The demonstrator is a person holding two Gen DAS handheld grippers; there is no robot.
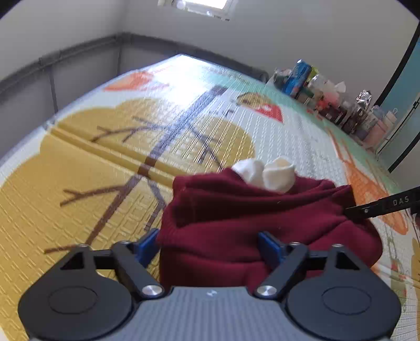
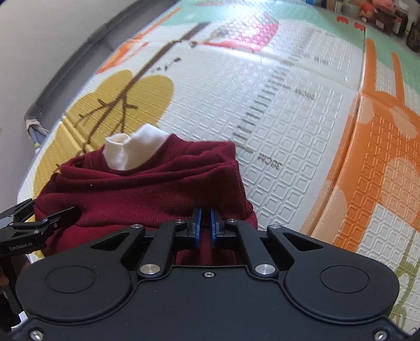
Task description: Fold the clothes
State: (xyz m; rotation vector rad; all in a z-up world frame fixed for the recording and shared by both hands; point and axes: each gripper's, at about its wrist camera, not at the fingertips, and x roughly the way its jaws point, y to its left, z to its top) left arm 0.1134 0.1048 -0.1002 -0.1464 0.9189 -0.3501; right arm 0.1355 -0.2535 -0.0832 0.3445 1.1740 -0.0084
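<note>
A bunched sweater (image 1: 236,215) lies on the mat (image 1: 105,157), clutter (image 1: 328,102) behind.

A bunched maroon knit sweater (image 1: 236,209) with a white collar (image 1: 265,173) sits heaped on the mat.

Patterned play mat (image 1: 157,136), grey walls (image 1: 65,23), skylight (image 1: 197,6)

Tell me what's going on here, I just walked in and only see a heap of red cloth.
A person is folding a dark red sweater with a white collar on a patterned play mat, a gripper in each hand. The right gripper is shut on the sweater's near edge. The left gripper has its fingers spread wide around a bunched part. The sweater is still rumpled.
</note>
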